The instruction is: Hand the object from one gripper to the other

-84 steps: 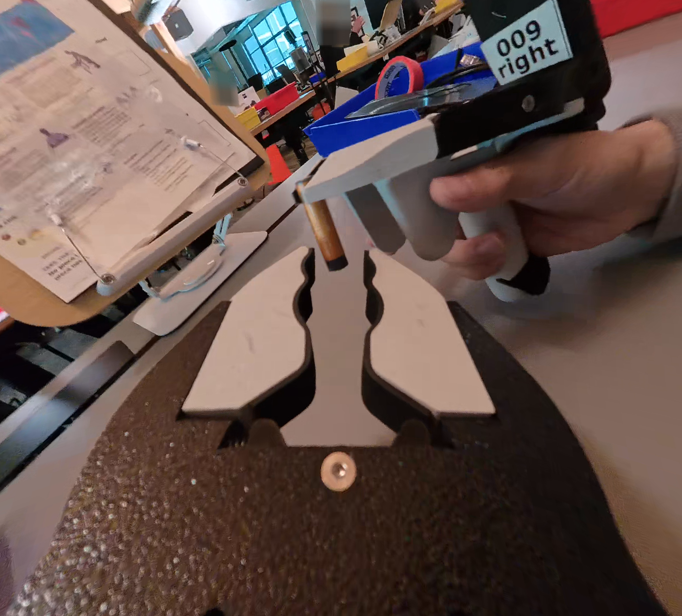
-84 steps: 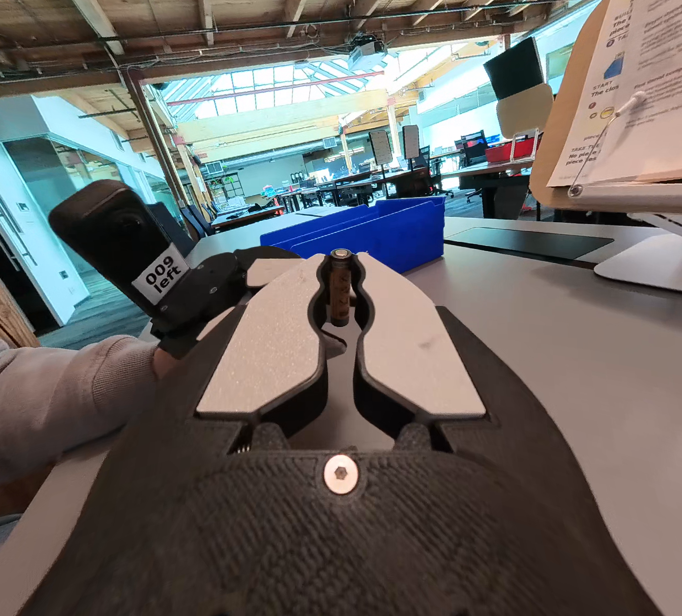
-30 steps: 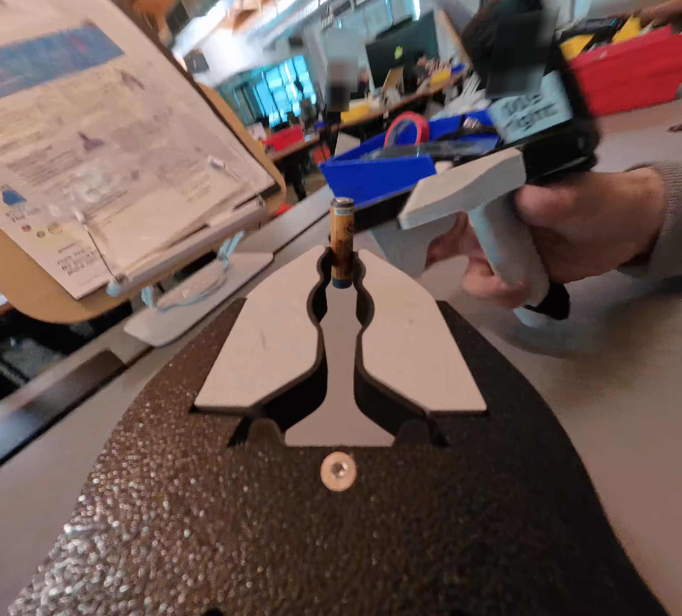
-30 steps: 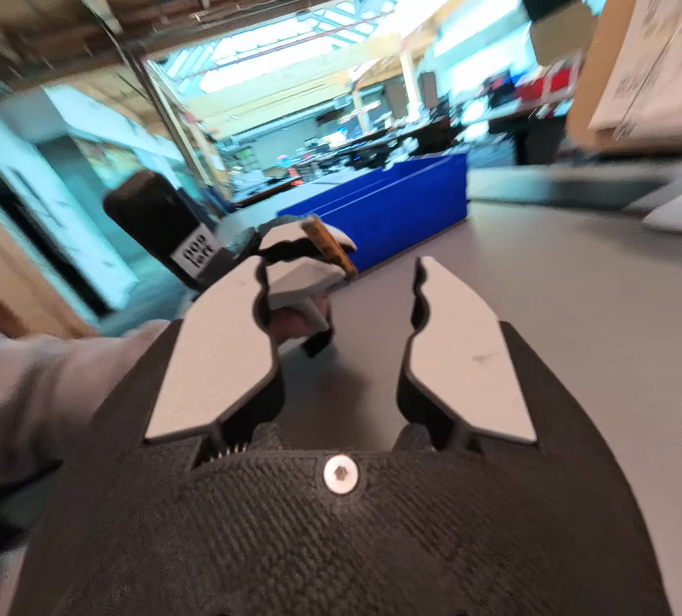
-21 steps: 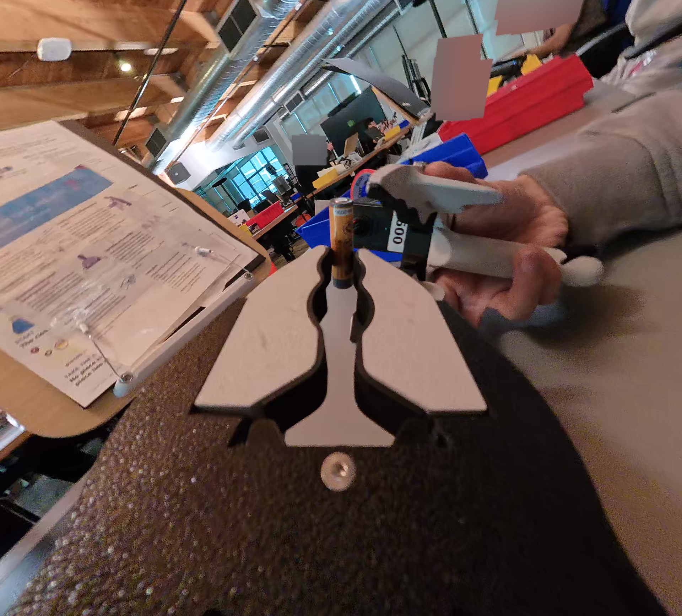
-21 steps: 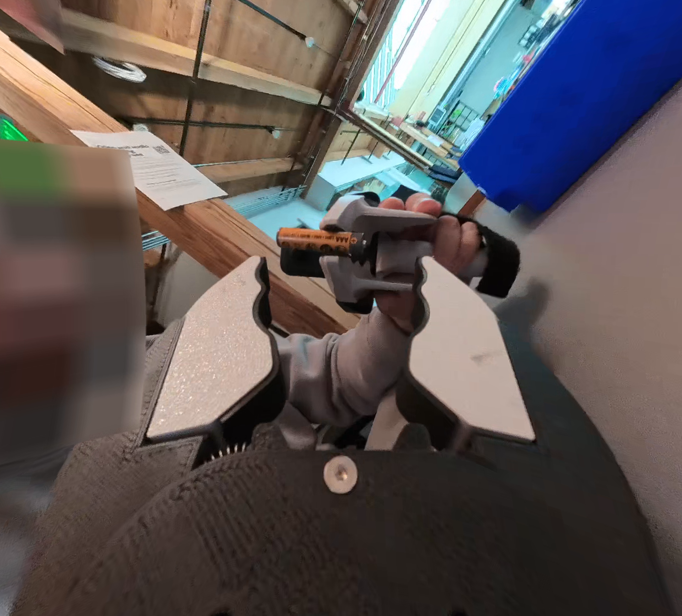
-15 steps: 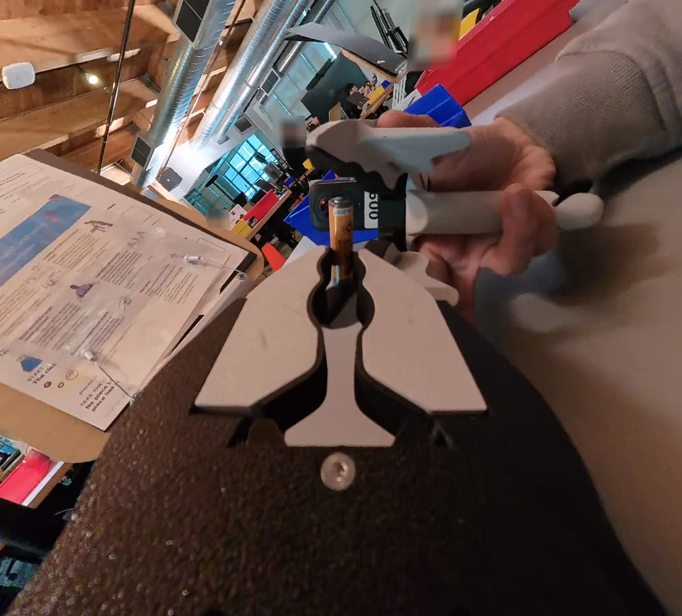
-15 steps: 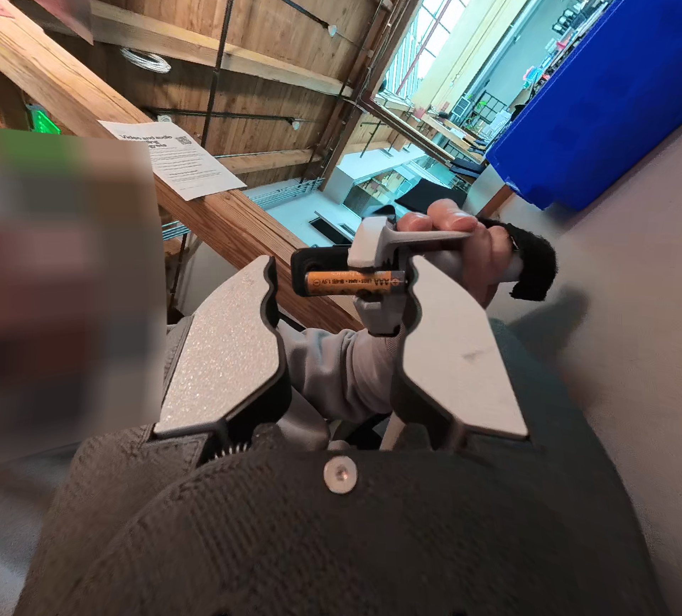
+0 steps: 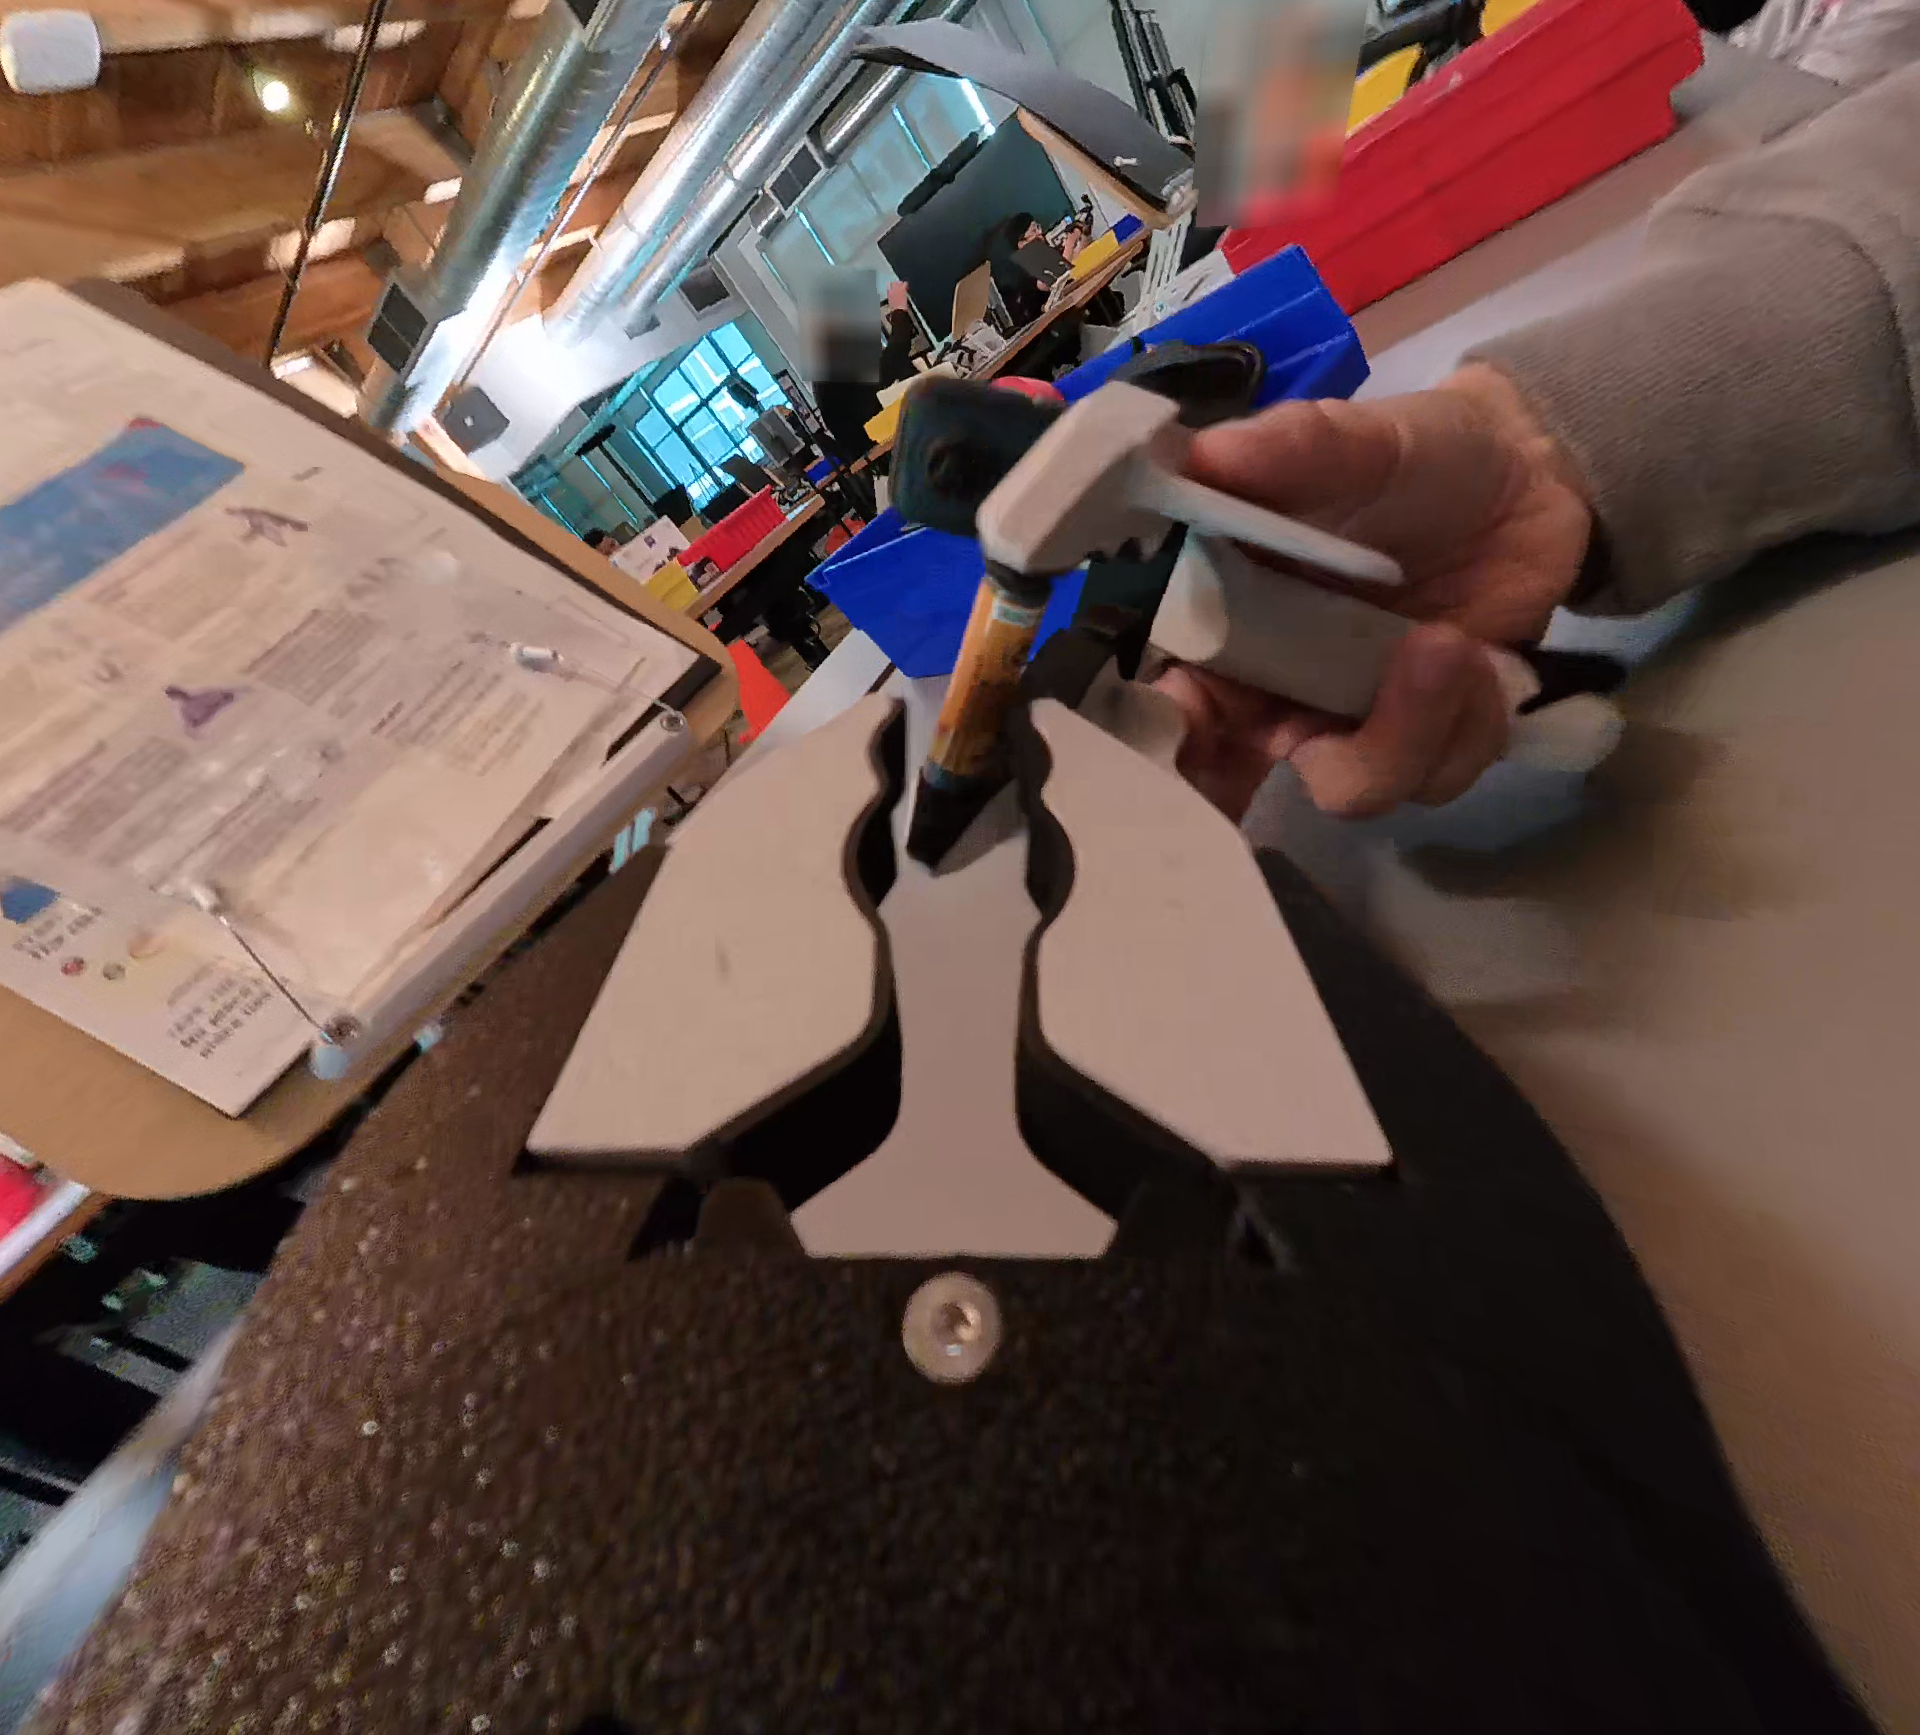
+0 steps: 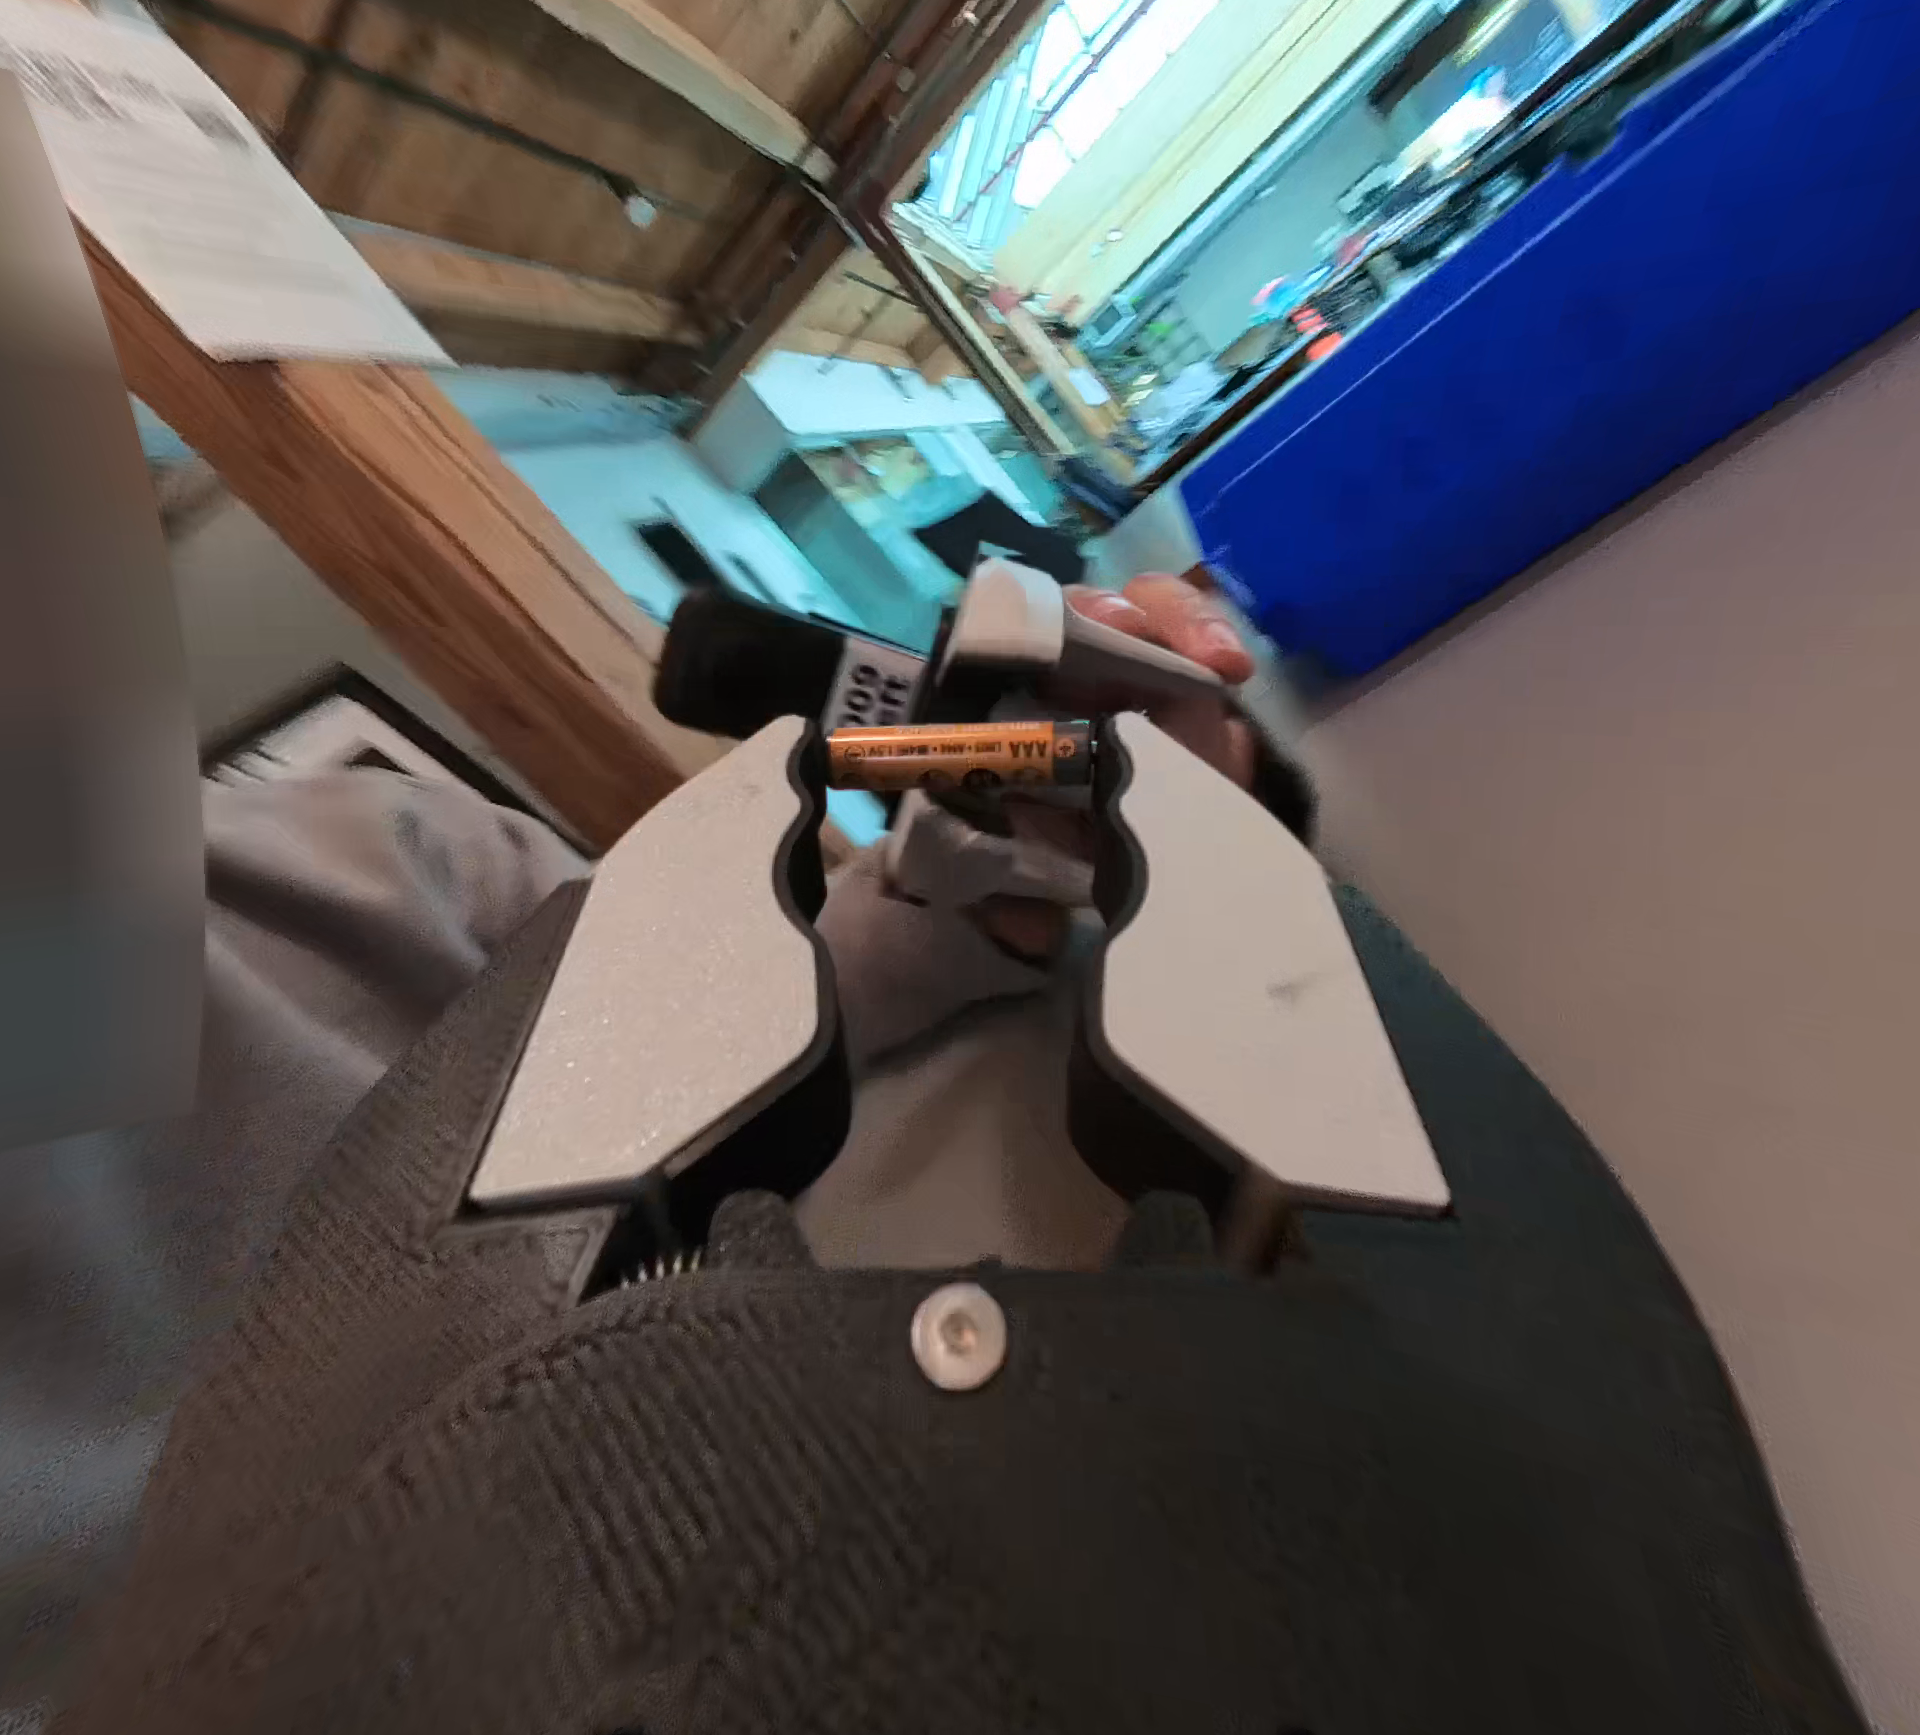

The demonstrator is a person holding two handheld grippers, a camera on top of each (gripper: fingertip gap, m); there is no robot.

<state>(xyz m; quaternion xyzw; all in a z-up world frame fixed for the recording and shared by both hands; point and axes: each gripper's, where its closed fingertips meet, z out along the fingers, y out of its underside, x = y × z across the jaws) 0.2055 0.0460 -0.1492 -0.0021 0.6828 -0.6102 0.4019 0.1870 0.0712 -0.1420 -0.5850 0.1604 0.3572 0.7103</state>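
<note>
An orange and black battery (image 9: 982, 688) stands tilted between the tips of my left gripper (image 9: 961, 724), whose jaws are parted wider than the battery. In the right wrist view the battery (image 10: 956, 755) lies crosswise, and my right gripper (image 10: 958, 750) is shut on it end to end, one fingertip on each cap. In the left wrist view one grey finger (image 9: 1070, 490) of the right gripper sits on the battery's top end, and a hand (image 9: 1403, 522) holds that gripper. A finger (image 10: 997, 636) of the left gripper shows just behind the battery.
A tilted board with printed sheets (image 9: 260, 698) stands at the left. A blue bin (image 9: 904, 584) sits behind the grippers and also shows in the right wrist view (image 10: 1558, 438). A red bin (image 9: 1507, 116) is farther back. The grey table (image 9: 1662, 1062) lies below.
My right gripper has closed onto the battery's two ends. My left gripper's jaws have parted, and the battery now leans to the right between them.
</note>
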